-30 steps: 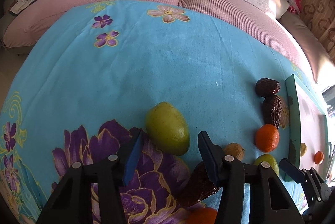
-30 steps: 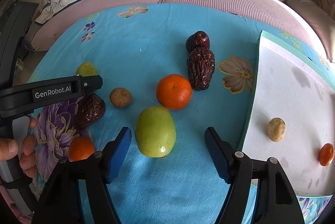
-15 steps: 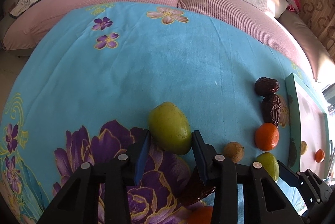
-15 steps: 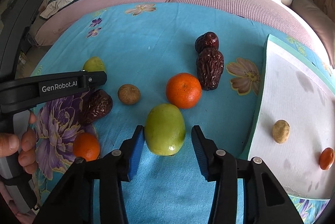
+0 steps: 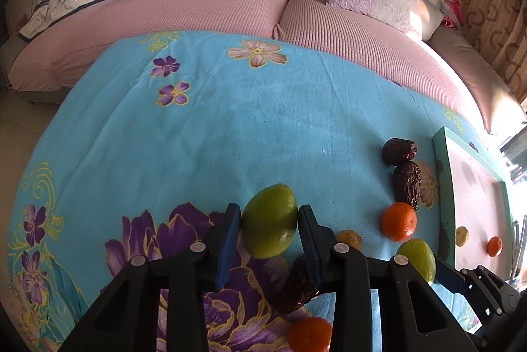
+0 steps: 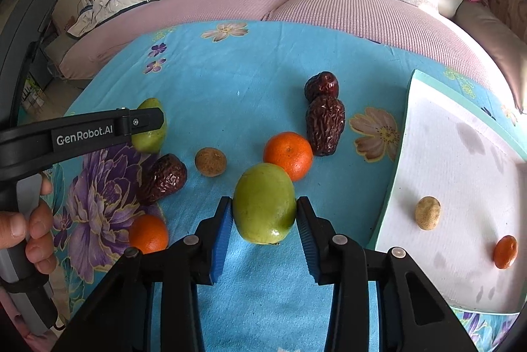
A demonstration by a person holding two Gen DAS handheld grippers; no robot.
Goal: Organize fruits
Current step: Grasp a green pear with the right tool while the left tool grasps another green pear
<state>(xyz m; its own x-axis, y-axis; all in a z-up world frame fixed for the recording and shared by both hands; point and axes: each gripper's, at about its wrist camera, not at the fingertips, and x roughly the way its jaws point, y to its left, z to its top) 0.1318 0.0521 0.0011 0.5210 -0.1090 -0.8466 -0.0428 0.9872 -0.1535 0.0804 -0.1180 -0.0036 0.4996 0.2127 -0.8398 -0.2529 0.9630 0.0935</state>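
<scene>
Blue-padded fingers of the left gripper (image 5: pixel 268 228) were clamped on a green fruit (image 5: pixel 269 220) resting over the purple flower print of the blue cloth (image 5: pixel 230 121). The right gripper (image 6: pixel 263 222) was likewise closed against a second green fruit (image 6: pixel 264 203), which sat just in front of an orange (image 6: pixel 288 155). Two dark dates (image 6: pixel 324 115) lay beyond that orange, touching each other. A third date (image 6: pixel 163 177), a small brown fruit (image 6: pixel 210 161) and another orange (image 6: pixel 149 233) lay between the two grippers. The white tray (image 6: pixel 461 154) at right held a tan fruit (image 6: pixel 427 213) and a small orange fruit (image 6: pixel 505 251).
</scene>
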